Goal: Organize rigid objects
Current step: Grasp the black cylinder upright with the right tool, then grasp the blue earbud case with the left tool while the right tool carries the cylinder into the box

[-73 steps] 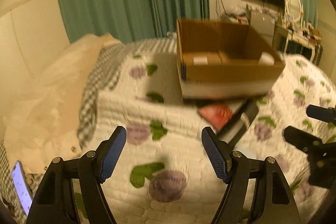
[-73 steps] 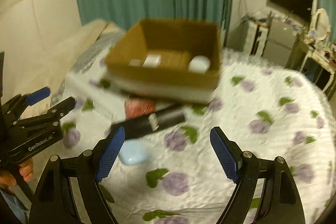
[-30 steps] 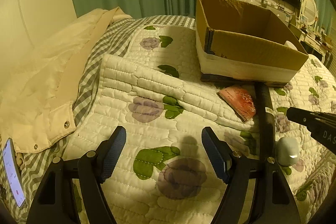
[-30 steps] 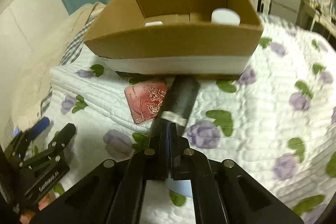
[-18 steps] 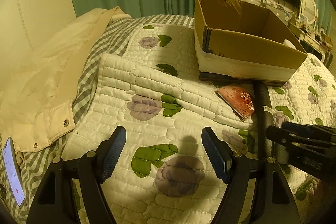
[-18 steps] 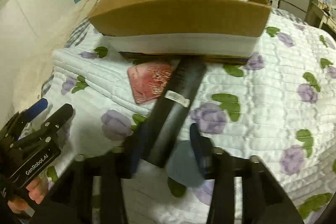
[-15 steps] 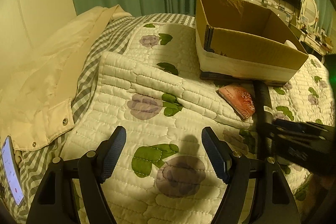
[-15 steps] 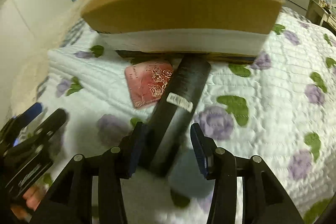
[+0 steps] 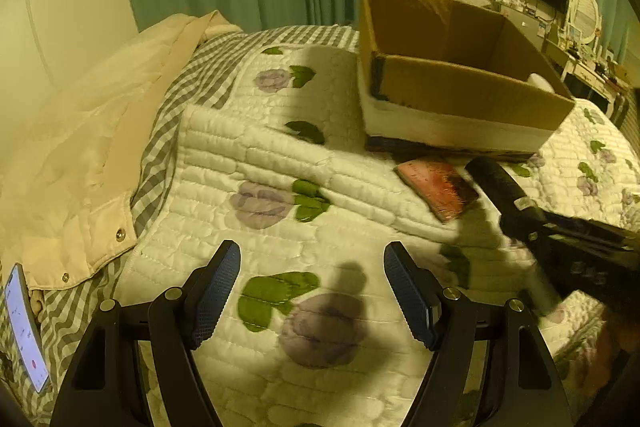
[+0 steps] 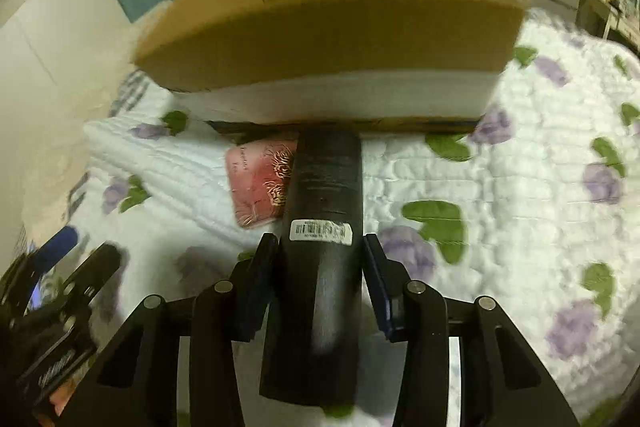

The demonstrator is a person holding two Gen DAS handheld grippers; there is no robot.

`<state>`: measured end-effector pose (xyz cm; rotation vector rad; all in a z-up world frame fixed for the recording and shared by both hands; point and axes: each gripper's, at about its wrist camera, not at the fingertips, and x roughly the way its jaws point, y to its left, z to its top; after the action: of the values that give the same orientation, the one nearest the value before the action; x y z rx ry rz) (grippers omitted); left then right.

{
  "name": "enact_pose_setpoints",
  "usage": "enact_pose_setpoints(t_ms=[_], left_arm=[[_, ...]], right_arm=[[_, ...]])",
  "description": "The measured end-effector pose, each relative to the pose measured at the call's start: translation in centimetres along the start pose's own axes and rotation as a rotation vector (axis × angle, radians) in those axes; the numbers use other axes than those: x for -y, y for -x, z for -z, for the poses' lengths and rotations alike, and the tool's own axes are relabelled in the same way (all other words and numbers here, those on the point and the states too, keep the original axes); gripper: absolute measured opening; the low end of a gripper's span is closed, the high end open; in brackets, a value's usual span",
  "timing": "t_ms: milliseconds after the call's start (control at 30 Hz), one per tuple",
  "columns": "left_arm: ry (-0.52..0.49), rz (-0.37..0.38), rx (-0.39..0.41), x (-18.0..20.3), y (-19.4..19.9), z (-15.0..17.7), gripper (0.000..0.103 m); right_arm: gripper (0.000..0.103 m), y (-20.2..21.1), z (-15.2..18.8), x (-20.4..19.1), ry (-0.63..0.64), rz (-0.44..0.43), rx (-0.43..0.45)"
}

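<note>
Quilt (image 9: 256,163) margin beside box (image 9: 460,99)

Open quilt (image 9: 320,235) lies ahead of the left gripper (image 9: 312,291), jaws spread wide over bare fabric, nothing between them. Toward the left edge of the bed a cream jacket (image 9: 80,147) is heaped, a phone (image 9: 24,327) at its hem. On the right, the cardboard box (image 10: 328,39) walls off the way; the black tube (image 10: 324,219) in the right gripper (image 10: 320,247) points at its near side, beside a red wallet (image 10: 260,183).
</note>
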<state>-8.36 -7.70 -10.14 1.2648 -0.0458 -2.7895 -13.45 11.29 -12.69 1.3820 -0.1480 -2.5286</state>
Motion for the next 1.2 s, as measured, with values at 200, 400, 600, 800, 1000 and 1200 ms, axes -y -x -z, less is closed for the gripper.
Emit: enact_pose_setpoints(t_ms=[200, 400, 600, 800, 1000, 1200], left_arm=[[-0.025, 0.042, 0.007, 2.4, 1.3, -0.5, 0.077], [-0.048, 0.090, -0.021, 5.9, 0.9, -0.4, 0.077], [-0.099, 0.155, -0.067, 10.3, -0.3, 0.4, 0.077], [-0.168, 0.211, -0.118, 14.0, -1.8, 1.5, 0.077], [-0.285, 0.320, -0.135, 17.0, -1.6, 2.2, 0.077], [-0.327, 0.327, -0.193, 18.7, -3.2, 3.0, 0.071]], right_arm=[[0.041, 5.0, -0.4, 1.0, 0.043, 0.018, 0.068], [0.041, 6.9, 0.6, 2.9, 0.097, 0.118, 0.079], [0.041, 6.5, 1.0, 8.4, -0.028, 0.141, 0.038], [0.042, 4.7, 1.3, 9.9, -0.092, 0.102, -0.032], [0.042, 3.7, 1.4, 10.4, -0.129, 0.090, -0.073], [0.044, 2.9, 1.5, 10.4, -0.126, 0.115, -0.108]])
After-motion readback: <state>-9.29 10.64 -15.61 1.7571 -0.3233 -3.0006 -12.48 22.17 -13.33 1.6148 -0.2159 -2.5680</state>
